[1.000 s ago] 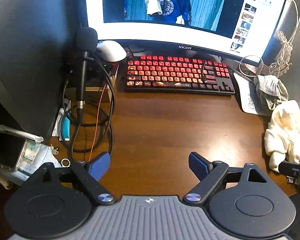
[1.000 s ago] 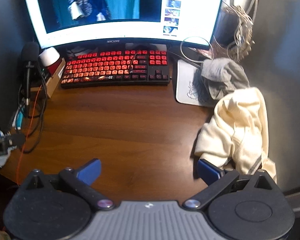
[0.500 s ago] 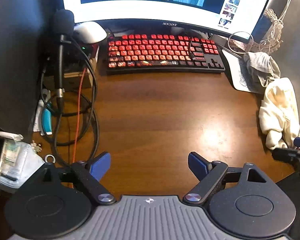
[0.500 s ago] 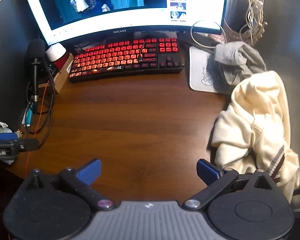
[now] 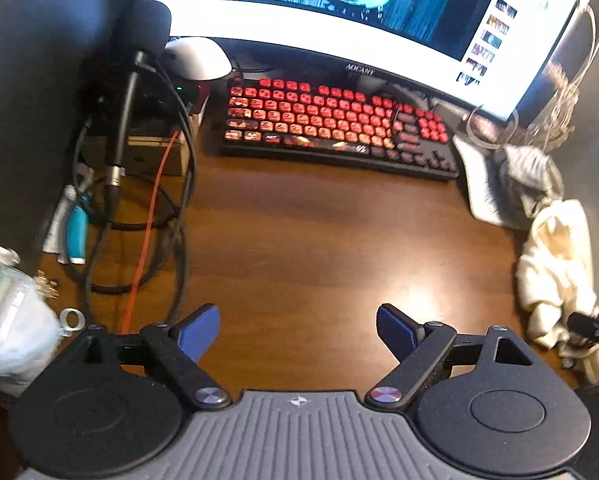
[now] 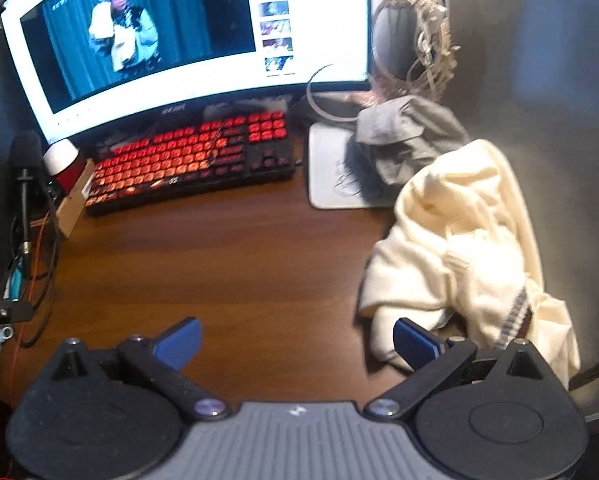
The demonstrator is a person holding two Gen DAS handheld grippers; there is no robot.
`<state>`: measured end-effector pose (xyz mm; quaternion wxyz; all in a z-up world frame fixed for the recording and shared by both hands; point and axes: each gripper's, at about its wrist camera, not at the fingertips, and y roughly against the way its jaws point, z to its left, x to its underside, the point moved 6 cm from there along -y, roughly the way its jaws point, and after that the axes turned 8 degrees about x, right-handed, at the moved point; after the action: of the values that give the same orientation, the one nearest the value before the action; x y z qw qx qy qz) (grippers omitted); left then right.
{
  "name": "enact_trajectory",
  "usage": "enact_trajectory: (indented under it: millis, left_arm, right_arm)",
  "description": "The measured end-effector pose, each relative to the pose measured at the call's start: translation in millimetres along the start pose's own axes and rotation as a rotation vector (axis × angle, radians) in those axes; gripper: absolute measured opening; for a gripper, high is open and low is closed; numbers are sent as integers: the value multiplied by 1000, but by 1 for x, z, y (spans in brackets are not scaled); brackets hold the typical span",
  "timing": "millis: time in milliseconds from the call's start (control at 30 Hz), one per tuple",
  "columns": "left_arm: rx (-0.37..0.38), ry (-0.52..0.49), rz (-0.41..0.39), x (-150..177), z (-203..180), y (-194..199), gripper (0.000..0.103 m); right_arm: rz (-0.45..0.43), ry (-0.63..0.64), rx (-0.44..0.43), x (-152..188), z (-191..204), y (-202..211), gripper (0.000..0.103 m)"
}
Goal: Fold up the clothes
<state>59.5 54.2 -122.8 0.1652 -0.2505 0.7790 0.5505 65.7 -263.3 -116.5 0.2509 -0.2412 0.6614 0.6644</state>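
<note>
The cream garment (image 6: 459, 256) lies heaped at the desk's (image 6: 227, 264) right edge, nearest the right gripper (image 6: 295, 340); both grippers gape wide, empty, left gripper (image 5: 299, 320) farther.

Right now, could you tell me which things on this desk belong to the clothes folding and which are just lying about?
For the job:
- cream garment, crumpled at the desk's right edge
- grey garment, bunched on the mouse pad
- left gripper and right gripper, both open and empty

Just lying about:
- keyboard
- monitor
- microphone
- coiled cables
</note>
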Motion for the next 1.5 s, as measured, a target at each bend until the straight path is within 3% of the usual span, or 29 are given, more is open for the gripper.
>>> enact_trajectory:
  millis: [67,200,367,500,633,733,833,933,1033,1167,1300,1400,1467,1500]
  left_arm:
    - [20,12,-8,2,4,-3,86]
    - [-46,-53,-27,3,11,-7,86]
    - [-97,-215,-33,6,4,-14,86]
    - [-66,-287,-37,9,-5,-21,86]
    - [-33,-308,-41,9,-11,-30,86]
    - [-53,-371,-62,18,-16,-35,86]
    - [10,-383,-53,21,-22,-40,86]
    - [60,-377,-43,25,-26,-45,86]
    - [96,-363,-33,30,-30,-49,86]
    - [85,-373,-39,35,-32,-55,86]
    - [95,-370,-27,38,-35,-59,86]
    - [112,-367,-22,39,-36,-58,86]
    - [109,-377,-26,40,-38,-57,86]
    - [107,-381,-28,40,-39,-57,86]
  right_arm:
    - [-23,16,10,3,-7,-2,102]
    - [-46,67,18,9,-20,-10,102]
    - [-27,37,7,19,-42,-23,101]
    - [-16,-10,31,27,-64,-29,101]
    - [-102,-84,21,30,-88,-27,102]
    - [-140,-122,13,32,-105,-28,102]
    - [-159,-120,-5,34,-119,-31,101]
    - [-164,-124,39,38,-130,-39,100]
    - [-204,-63,114,42,-134,-43,88]
    - [-277,88,262,47,-131,-46,88]
    - [-309,157,295,43,-125,-49,87]
    - [-311,194,296,37,-124,-60,71]
    - [-298,214,299,33,-126,-70,46]
    - [-292,214,288,33,-127,-74,40]
